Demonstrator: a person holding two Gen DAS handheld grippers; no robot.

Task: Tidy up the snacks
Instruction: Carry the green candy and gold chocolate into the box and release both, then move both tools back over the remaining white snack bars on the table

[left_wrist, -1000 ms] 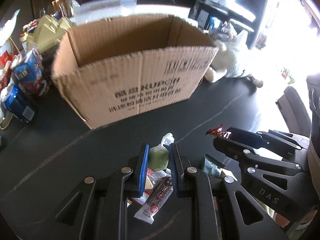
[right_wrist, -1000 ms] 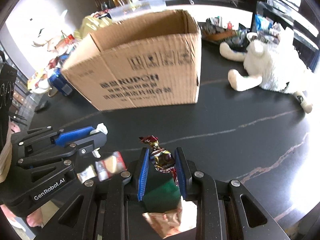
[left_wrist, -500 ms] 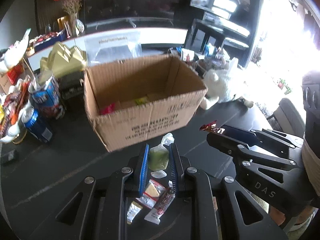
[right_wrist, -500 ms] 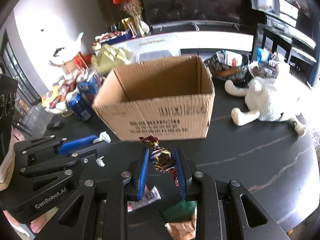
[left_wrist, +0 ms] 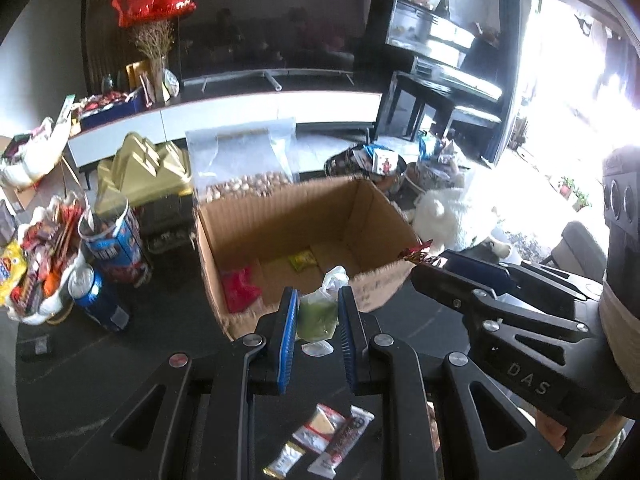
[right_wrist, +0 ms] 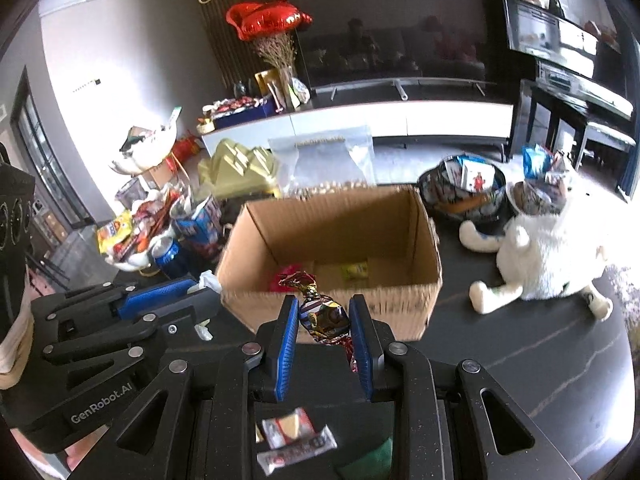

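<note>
Both grippers have risen since a second ago, so the open cardboard box (left_wrist: 304,236) on the dark table (right_wrist: 520,360), then seen side-on, now shows its inside. To the left of the box stand a blue can (left_wrist: 98,300) and heaped snack packets (left_wrist: 36,264). Just before the box, the left gripper (left_wrist: 318,316) is closed on a green pouch (left_wrist: 318,314), as before. Beside it, the right gripper (right_wrist: 325,320) is still clamped on a foil-wrapped candy (right_wrist: 322,312). Inside the box lie a red packet (left_wrist: 240,288) and a yellow packet (left_wrist: 304,260). To the right of the box lies a white plush toy (right_wrist: 544,256).
</note>
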